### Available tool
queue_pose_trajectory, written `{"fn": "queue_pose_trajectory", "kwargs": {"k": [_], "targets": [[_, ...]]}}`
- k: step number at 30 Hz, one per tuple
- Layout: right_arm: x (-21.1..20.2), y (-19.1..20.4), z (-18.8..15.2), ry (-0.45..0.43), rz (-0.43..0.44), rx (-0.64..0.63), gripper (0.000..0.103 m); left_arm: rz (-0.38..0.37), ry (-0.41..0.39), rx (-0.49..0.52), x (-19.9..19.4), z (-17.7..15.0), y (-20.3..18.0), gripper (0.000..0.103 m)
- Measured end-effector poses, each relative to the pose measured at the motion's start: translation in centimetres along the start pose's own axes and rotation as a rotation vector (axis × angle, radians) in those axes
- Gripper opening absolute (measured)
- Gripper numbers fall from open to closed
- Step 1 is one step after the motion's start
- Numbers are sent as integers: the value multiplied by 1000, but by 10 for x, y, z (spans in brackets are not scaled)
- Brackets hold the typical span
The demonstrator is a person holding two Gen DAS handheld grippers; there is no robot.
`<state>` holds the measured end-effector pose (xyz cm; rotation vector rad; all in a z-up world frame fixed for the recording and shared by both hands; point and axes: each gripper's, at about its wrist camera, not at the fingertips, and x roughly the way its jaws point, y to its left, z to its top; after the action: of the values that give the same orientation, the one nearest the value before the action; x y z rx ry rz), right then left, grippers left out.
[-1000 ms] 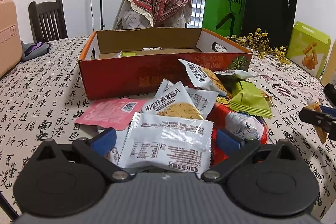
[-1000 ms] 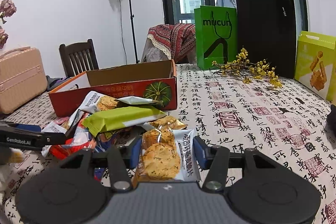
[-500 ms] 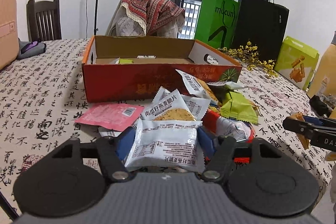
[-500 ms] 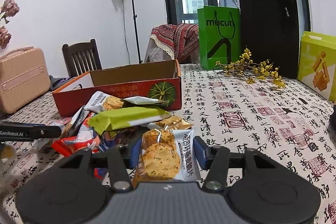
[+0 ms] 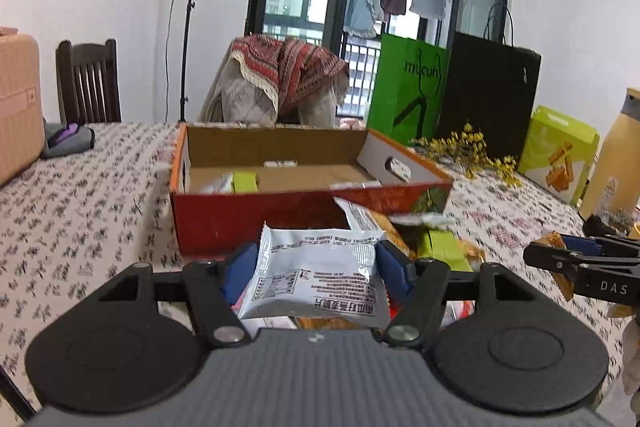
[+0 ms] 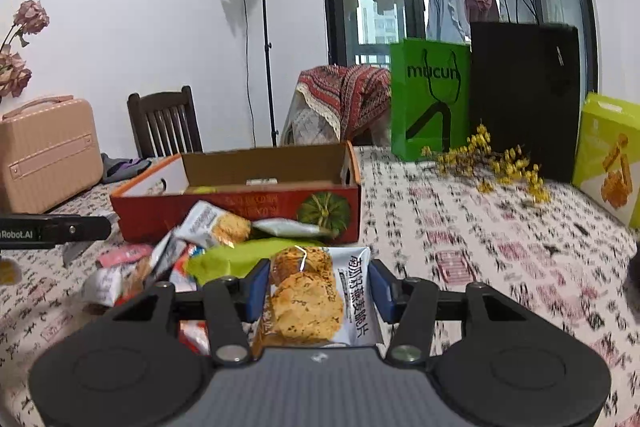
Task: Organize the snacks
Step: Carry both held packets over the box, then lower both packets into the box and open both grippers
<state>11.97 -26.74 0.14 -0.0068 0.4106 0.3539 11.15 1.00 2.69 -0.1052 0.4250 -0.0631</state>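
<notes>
Left gripper [image 5: 316,267] closed on white packet [image 5: 316,279], lifted it

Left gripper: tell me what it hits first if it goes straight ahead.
Probably the near red wall of the cardboard box, straight beyond the white packet held by the left gripper; depth is unclear, so it might clear the rim.
</notes>
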Motion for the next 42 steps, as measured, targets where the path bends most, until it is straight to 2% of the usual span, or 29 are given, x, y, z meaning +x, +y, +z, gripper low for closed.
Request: {"fn": "queue_pose_trajectory", "kwargs": {"k": [8, 16, 23, 28, 35, 42], "targets": [[17, 7, 39, -58, 10, -21, 52, 25, -53, -9, 13, 38, 6, 67], [54, 15, 83, -85, 16, -40, 52, 50, -69, -18, 43, 74, 11, 67], [100, 21, 118, -77, 36, -53, 52, 83, -50, -56, 83, 101, 24, 67], [143, 24, 137, -40, 45, -53, 52, 125, -28, -71, 116, 114, 32, 67], [201, 35, 149, 15, 38, -80, 52, 194, -16, -98, 159, 126, 46, 67], [225, 31, 128, 31, 40, -88, 52, 227, 8, -98, 183, 107, 62, 67]]}}
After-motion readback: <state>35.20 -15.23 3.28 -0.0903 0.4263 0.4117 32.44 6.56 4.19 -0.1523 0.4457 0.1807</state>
